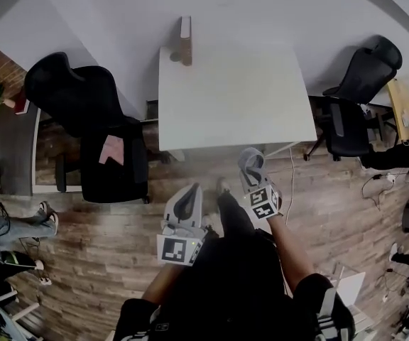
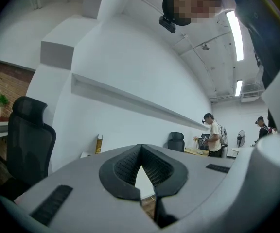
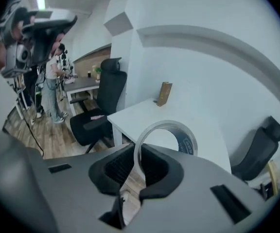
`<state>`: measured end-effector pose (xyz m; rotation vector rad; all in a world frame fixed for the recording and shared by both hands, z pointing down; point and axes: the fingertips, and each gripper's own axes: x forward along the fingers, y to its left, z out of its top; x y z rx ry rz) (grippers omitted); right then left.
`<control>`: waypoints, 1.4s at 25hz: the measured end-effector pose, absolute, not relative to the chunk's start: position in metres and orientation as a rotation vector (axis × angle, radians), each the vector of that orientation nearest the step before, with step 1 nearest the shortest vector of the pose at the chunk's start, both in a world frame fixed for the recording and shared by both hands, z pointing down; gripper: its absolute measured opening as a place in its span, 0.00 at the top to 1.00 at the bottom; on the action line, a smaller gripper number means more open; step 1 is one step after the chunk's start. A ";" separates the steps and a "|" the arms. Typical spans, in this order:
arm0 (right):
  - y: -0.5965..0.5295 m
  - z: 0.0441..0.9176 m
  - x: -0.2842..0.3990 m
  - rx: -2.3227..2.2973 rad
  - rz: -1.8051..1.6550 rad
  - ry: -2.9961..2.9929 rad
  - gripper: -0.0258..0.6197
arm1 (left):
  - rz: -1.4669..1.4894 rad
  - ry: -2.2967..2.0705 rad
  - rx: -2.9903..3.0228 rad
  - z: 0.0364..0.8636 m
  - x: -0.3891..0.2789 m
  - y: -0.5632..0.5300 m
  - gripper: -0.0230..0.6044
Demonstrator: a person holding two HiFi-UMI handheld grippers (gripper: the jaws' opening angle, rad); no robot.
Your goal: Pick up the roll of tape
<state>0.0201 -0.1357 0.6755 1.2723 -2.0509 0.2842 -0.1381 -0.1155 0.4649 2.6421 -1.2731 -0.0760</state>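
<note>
The roll of tape [image 3: 189,142] is a clear ring with a dark printed inner face. It stands upright between the pads of my right gripper [image 3: 137,166], which is shut on its wall and holds it in the air above the near edge of the white table [image 3: 179,110]. In the head view my right gripper [image 1: 251,163] hangs just off the table's [image 1: 233,98] front edge, and the tape cannot be made out there. My left gripper [image 1: 188,194] is lower left of it over the wooden floor. Its pads [image 2: 140,157] meet at the tips with nothing between them.
An upright brown box [image 1: 185,41] stands at the table's far left edge. One black office chair [image 1: 84,119] stands left of the table and another [image 1: 353,91] right of it. People [image 3: 50,76] stand by a desk to the left, and others [image 2: 213,132] further off.
</note>
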 end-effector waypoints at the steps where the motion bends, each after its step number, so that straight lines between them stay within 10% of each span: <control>1: -0.128 0.665 0.017 1.315 0.301 -2.078 0.87 | -0.089 -1.269 2.637 0.462 -0.140 -0.109 0.93; 35: 0.000 0.478 0.094 1.765 0.325 -2.503 0.87 | -0.058 -1.312 2.698 0.450 -0.043 -0.041 0.93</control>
